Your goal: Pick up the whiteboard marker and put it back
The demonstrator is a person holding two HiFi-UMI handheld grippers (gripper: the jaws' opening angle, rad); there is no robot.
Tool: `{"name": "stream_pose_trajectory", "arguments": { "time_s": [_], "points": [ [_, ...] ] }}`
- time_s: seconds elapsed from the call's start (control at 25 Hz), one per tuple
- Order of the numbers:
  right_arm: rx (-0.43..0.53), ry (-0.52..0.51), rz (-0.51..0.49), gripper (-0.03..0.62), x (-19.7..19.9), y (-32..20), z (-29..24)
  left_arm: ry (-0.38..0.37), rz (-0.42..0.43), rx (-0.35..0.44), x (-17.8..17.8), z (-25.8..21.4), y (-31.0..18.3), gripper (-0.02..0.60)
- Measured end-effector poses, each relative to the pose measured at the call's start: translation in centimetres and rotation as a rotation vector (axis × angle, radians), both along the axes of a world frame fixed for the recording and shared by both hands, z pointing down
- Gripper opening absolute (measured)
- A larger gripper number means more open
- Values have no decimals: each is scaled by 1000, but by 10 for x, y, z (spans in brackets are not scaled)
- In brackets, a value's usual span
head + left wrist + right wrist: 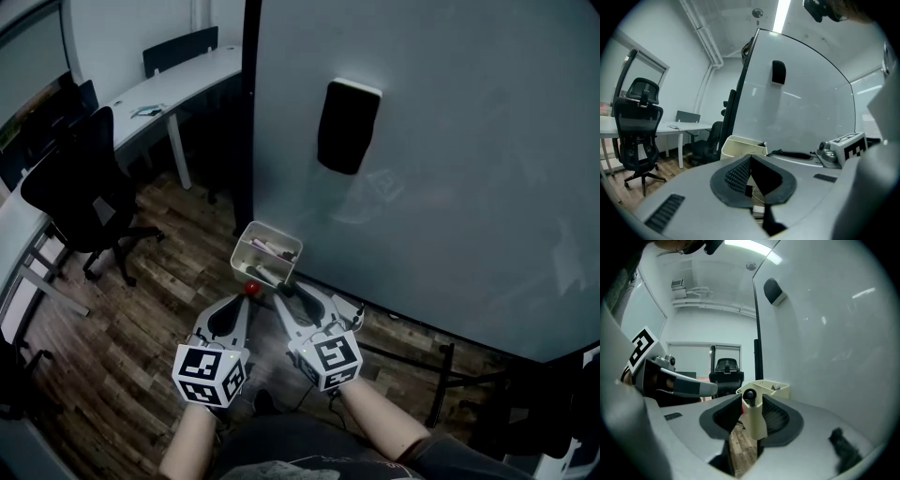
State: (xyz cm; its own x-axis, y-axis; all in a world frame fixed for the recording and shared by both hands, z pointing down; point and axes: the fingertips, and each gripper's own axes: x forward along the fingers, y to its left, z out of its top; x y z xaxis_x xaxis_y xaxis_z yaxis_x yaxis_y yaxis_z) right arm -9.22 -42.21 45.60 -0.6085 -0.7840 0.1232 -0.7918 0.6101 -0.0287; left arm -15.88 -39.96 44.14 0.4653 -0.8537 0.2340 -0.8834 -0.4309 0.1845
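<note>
A white whiteboard marker [753, 420] with a black end stands upright between the jaws of my right gripper [752, 401]. It rests against the right pad, with a gap on its left side, so the jaws are open. In the head view this gripper [287, 294] points at the white tray [246, 246] fixed to the whiteboard [450, 187]; the tray holds other markers. My left gripper [247, 300] sits just left of it, jaws shut with nothing seen between them [750, 159]. A small red thing [251, 287] lies at its tip.
A black eraser [348, 125] sticks to the whiteboard above the tray. A black office chair [80, 192] and a white desk [178, 80] stand to the left on the wooden floor. The board's stand foot [441, 375] is at the lower right.
</note>
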Motion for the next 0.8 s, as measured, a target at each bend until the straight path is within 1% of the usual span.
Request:
{"name": "stream_pose_trajectory", "arguments": {
  "time_s": [0.2, 0.28, 0.48, 0.68, 0.8],
  "points": [
    [-1, -17, 26, 122, -5, -6, 3, -1, -1, -1, -10, 1, -2, 14],
    [7, -21, 35, 86, -7, -7, -1, -1, 1, -3, -14, 3, -3, 14],
    [5, -40, 60, 83, -6, -9, -7, 2, 20, -6, -21, 6, -6, 14],
    [39, -54, 93, 83, 1, -10, -25, 16, 57, 7, -17, 4, -13, 14],
    [53, -81, 106, 83, 6, -9, -35, 25, 79, 15, -13, 3, -15, 14]
  ]
}}
